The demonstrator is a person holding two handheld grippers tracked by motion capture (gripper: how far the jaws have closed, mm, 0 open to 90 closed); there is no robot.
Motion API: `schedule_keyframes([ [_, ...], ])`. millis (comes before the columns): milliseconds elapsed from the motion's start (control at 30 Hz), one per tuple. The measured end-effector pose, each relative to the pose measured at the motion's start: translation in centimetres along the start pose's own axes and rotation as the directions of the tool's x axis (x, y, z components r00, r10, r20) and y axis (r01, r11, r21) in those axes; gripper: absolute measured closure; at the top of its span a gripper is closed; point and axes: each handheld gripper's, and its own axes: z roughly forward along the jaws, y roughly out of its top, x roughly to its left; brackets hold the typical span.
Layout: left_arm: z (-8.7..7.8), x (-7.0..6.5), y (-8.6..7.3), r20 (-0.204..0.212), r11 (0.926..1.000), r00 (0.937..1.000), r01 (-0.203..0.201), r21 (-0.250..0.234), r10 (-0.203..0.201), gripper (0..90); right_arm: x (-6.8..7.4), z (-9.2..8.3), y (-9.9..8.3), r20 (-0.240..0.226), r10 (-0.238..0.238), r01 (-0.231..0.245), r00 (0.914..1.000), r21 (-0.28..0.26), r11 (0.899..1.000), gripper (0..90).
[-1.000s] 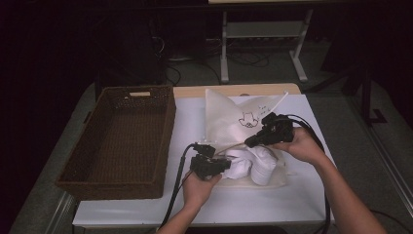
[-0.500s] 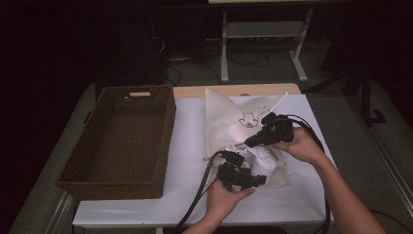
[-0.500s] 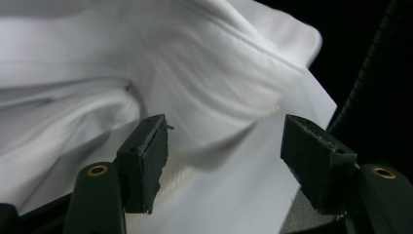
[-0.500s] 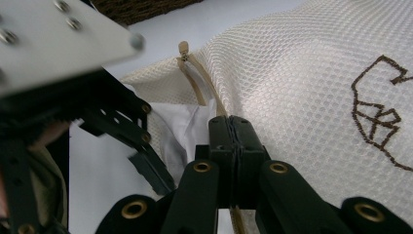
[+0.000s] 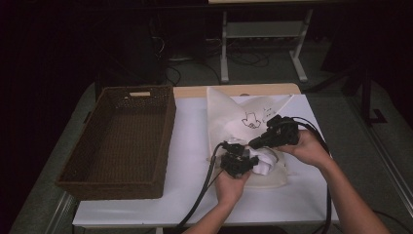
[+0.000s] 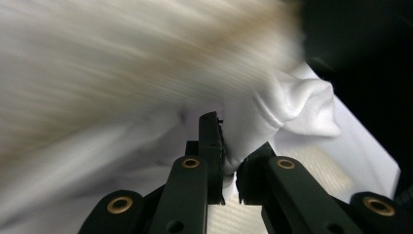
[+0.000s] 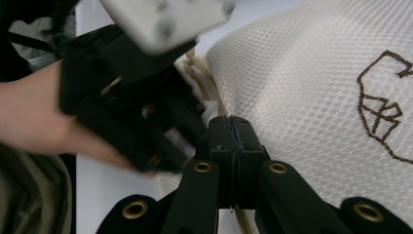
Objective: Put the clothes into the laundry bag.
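1. Left claw (image 5: 251, 160): jaws have just been closing; in the left gripper view a fold of white cloth (image 6: 287, 105) sits pinched between the pads, so it is grasping the cloth.
2. Right claw (image 7: 233, 131): clenched on the edge of the mesh bag (image 7: 311, 73), with its drawstring at the pads.
3. White cloth lies directly ahead of the left claw, just below the right claw, at the bag's mouth on the bench (image 5: 190, 146).
4. Wicker basket (image 5: 124, 139) stands well apart, left of the left claw.
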Motion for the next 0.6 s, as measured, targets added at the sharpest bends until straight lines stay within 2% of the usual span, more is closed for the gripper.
schedule_keyframes([
  [133,0.0,1.6,1.0,-0.044,0.9972,0.9979,0.044,-0.06,-0.047,82.5,0.3,-0.4,0.3,-0.007,0.003,-0.004,1.0,-0.031,1.0,88.7],
  [200,0.2,2.1,1.1,-0.037,0.9953,0.9963,0.075,-0.062,-0.077,81.9,0.0,-0.2,0.3,-0.005,0.016,-0.016,0.9999,-0.025,1.0,88.7],
  [333,-0.1,2.1,0.7,-0.032,0.9971,0.9975,0.061,-0.046,-0.062,76.8,-0.7,0.4,-0.1,-0.013,0.052,-0.052,0.9986,-0.008,0.999,88.6],
  [400,-0.5,2.1,0.6,-0.027,0.9976,0.9976,0.063,-0.029,-0.064,73.3,-0.7,0.6,-0.3,-0.015,0.056,-0.056,0.9983,0.002,0.998,88.5],
  [467,-1.0,2.1,0.4,-0.02,0.9987,0.9986,0.05,-0.009,-0.05,69.3,-0.6,0.9,-0.4,-0.018,0.053,-0.053,0.9984,0.01,0.999,88.5],
  [533,-1.8,2.0,0.0,-0.022,0.9997,0.9996,0.019,0.016,-0.019,65.2,-0.5,1.2,-0.4,-0.015,0.05,-0.049,0.9986,0.025,0.998,88.5],
  [600,-2.7,2.0,-0.4,-0.01,0.9988,0.9998,0.017,0.046,-0.016,59.4,-0.5,1.4,-0.4,-0.016,0.049,-0.049,0.9987,0.035,0.998,88.4],
])
